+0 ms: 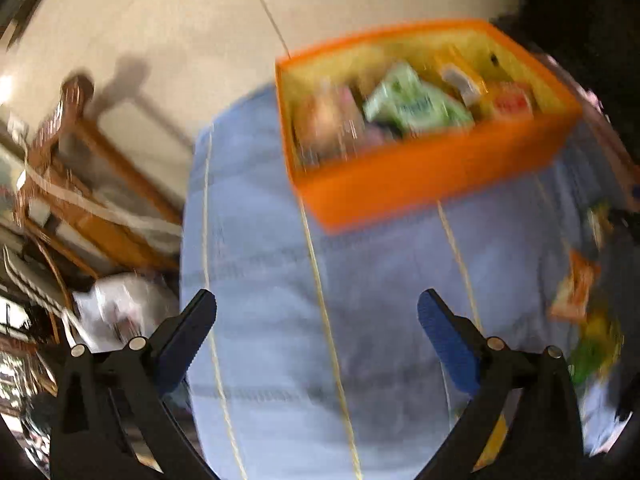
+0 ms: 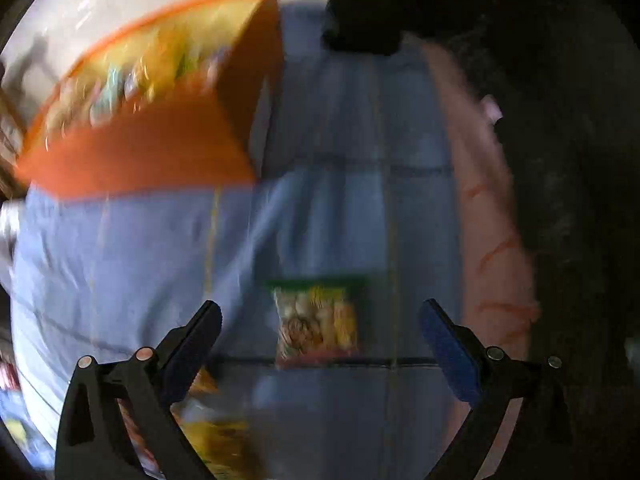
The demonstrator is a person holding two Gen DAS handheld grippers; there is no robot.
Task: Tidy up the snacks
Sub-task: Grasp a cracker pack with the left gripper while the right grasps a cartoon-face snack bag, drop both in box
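In the right wrist view the right gripper (image 2: 320,312) has its jaws wide apart and empty, tilted steeply down over the blue cloth (image 2: 320,208); a clear snack packet (image 2: 318,320) lies flat on the cloth between the fingertips, not touched by either; another blurred yellow packet (image 2: 218,432) lies nearer, by the left finger; the orange box (image 2: 152,152) stands far left. The left gripper (image 1: 316,304) also gapes empty over bare cloth; loose packets (image 1: 574,292) lie at the right edge; beyond, the orange box holds a green packet (image 1: 416,104) among other snacks.
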